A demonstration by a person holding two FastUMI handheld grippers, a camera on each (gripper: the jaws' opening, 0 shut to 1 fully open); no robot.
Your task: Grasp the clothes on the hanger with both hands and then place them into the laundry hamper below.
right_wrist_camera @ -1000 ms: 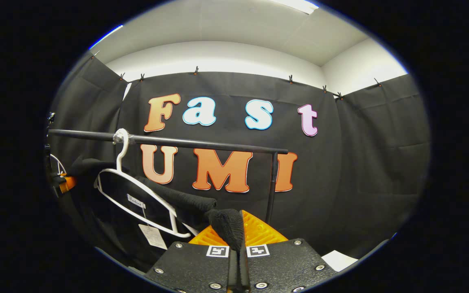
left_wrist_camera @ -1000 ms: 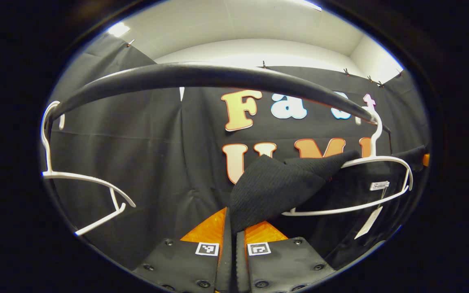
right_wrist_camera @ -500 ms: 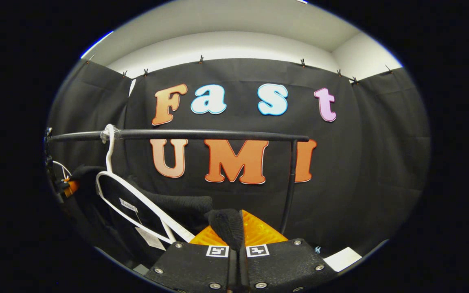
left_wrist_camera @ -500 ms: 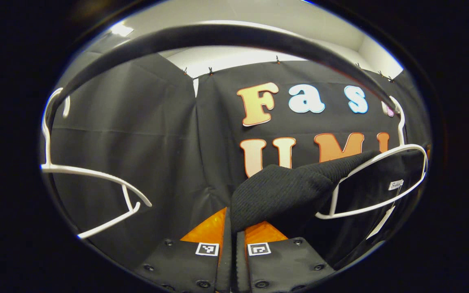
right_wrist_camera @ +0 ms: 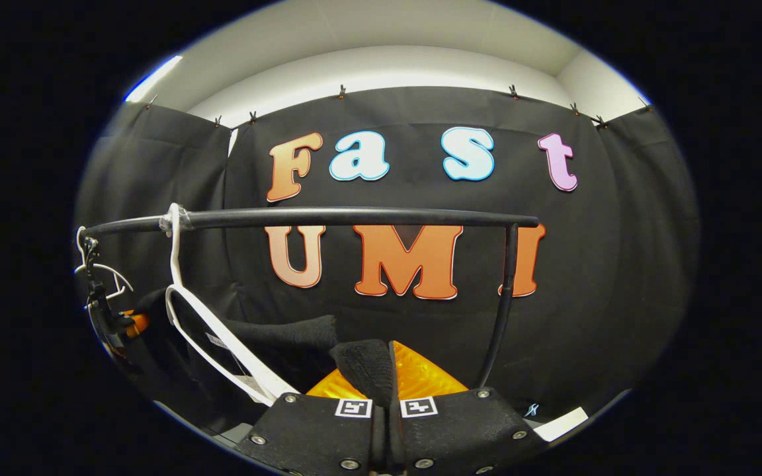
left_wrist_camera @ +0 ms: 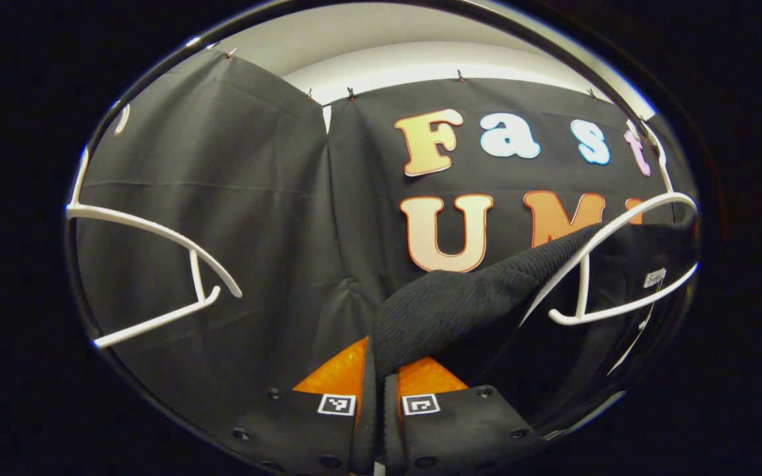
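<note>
A black knit garment hangs partly on a white hanger at the right of the left gripper view. My left gripper is shut on one end of it. In the right gripper view the same garment drapes from the tilted white hanger, which hooks on the black rail. My right gripper is shut on a bunched end of the garment. The left gripper shows far left, beyond the hanger. A white tag is sewn inside the collar.
An empty white hanger hangs at the left of the left gripper view. The rail's upright post stands just right of my right gripper. A flat white patch lies low at the right. Black cloth walls close in behind.
Both grippers have sunk with the garment still held. The rail has risen in both views, to the top edge in the left one. The clothed hanger has tilted steeper.
</note>
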